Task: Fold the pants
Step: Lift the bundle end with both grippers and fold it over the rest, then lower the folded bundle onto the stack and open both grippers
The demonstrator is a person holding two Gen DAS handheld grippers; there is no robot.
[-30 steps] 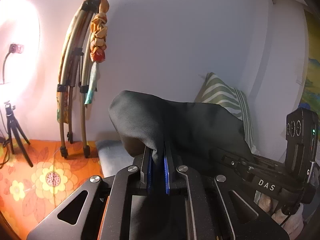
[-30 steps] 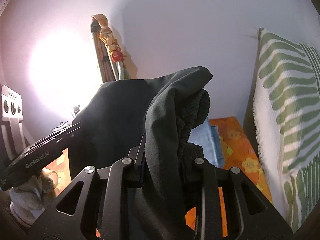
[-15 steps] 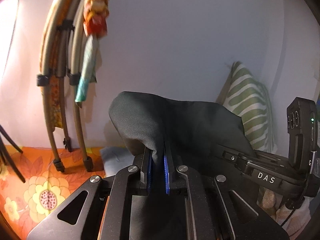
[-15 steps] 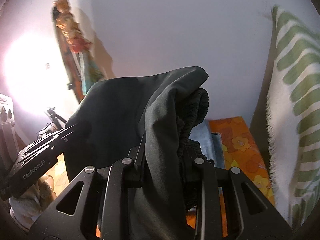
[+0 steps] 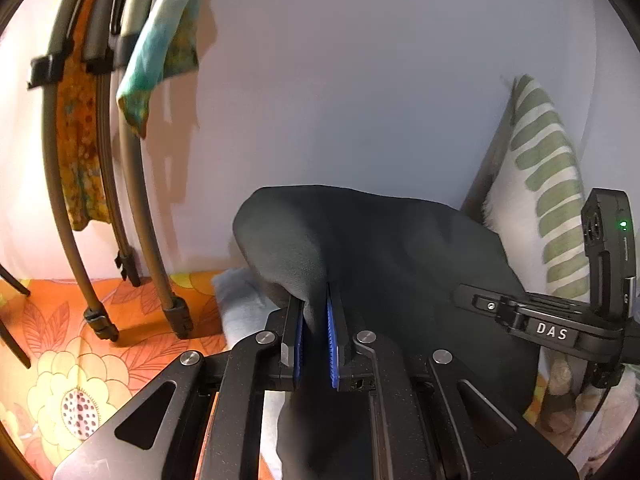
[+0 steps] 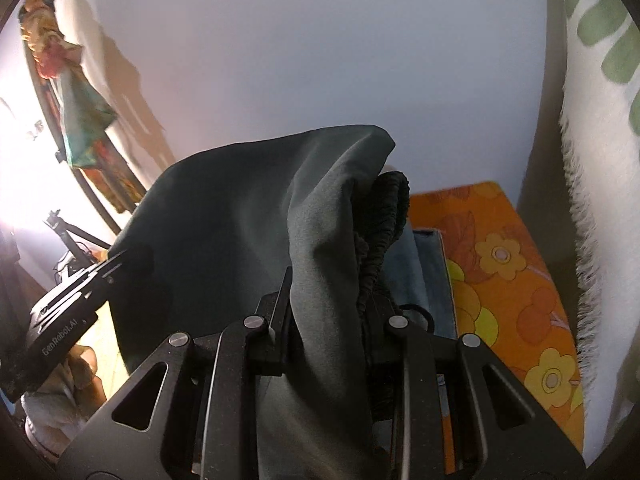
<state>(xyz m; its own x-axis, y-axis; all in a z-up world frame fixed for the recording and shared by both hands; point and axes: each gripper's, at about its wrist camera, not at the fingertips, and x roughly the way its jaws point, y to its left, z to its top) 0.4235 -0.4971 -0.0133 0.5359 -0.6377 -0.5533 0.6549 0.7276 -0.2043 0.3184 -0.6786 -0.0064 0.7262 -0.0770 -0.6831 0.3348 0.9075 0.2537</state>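
1. Left gripper (image 5: 316, 332) clamped on dark pants (image 5: 384, 248) edge; right gripper (image 6: 332, 320) clamped on bunched elastic waistband (image 6: 384, 224).
2. Pants held up between both, above the orange floral sheet (image 6: 500, 264).
3. Step looks like carrying; next, probably lay them flat.

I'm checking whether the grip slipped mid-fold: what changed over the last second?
Both grippers carried the dark pants forward and down toward the wall: the hanging scarf, the striped pillow and the orange floral sheet loom closer. Nothing was released. The left gripper and right gripper stay clamped on the fabric.
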